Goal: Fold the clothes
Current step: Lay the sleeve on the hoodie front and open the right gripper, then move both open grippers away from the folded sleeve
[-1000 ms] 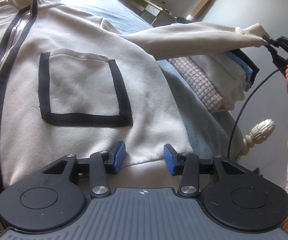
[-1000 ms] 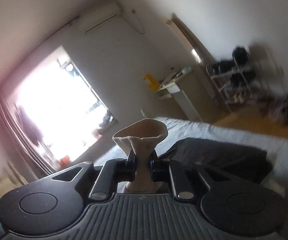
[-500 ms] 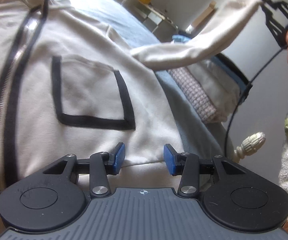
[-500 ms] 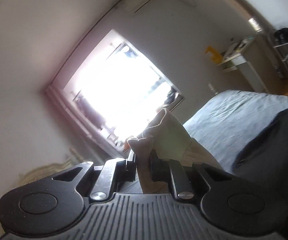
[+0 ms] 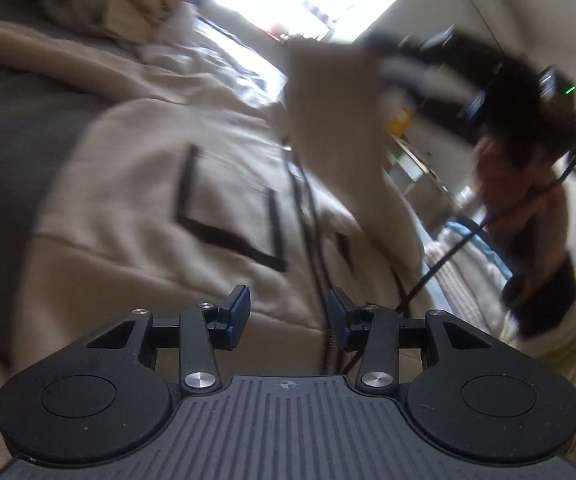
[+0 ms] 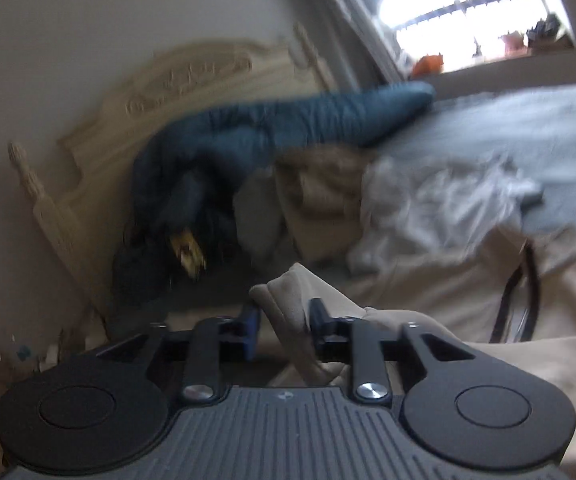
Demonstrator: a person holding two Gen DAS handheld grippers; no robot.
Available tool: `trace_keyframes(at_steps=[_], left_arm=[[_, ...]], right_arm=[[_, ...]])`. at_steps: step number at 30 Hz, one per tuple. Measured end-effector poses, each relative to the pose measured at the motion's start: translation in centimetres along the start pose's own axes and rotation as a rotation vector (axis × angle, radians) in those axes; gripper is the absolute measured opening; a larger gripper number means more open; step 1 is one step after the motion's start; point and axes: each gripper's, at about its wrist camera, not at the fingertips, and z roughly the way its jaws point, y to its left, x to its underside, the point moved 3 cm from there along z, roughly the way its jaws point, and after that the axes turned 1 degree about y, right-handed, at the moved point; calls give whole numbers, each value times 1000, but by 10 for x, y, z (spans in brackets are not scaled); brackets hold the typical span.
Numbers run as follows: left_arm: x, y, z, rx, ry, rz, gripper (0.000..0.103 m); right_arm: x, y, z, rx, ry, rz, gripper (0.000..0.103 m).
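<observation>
A cream zip jacket [image 5: 160, 184] with black-trimmed pockets lies spread on the bed. My left gripper [image 5: 287, 309] is open and empty, just above the jacket's hem near the zip. The jacket's sleeve [image 5: 333, 120] hangs lifted over the jacket body, blurred. In the right wrist view my right gripper [image 6: 284, 328] has its jaws parted around the sleeve cuff [image 6: 288, 300], which still lies between the pads. The jacket body [image 6: 447, 292] shows below it.
A pile of loose clothes [image 6: 407, 200] and a dark blue quilt [image 6: 288, 128] lie near the carved headboard [image 6: 176, 80]. Folded items [image 5: 471, 280] are stacked at the bed's right side. The person [image 5: 527, 184] and a black cable [image 5: 447, 256] are on the right.
The right gripper swung the sleeve up and across over the jacket body toward the headboard side, and its jaws have widened around the cuff. The left gripper shifted left along the hem, staying open.
</observation>
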Motion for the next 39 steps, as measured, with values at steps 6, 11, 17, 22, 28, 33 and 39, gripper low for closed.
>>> trace_keyframes(at_steps=[6, 11, 17, 22, 28, 33, 39], left_arm=[[-12, 20, -8, -10, -42, -48, 43], [-21, 9, 7, 17, -41, -13, 43], [-24, -6, 26, 27, -16, 21, 43], [-23, -22, 43, 26, 13, 42, 43], [-24, -53, 68, 23, 50, 100, 43], [-23, -96, 96, 24, 102, 241, 47], [-11, -162, 150, 67, 165, 503, 59]], right_arm=[[63, -33, 13, -51, 140, 189, 52], [81, -71, -96, 14, -33, 233, 52], [142, -102, -232, 333, -215, 185, 52], [190, -110, -278, 587, -241, 125, 52], [208, -128, -271, 662, -256, 141, 52], [211, -134, -255, 663, -264, 115, 52], [194, -147, -242, 675, -257, 9, 53]])
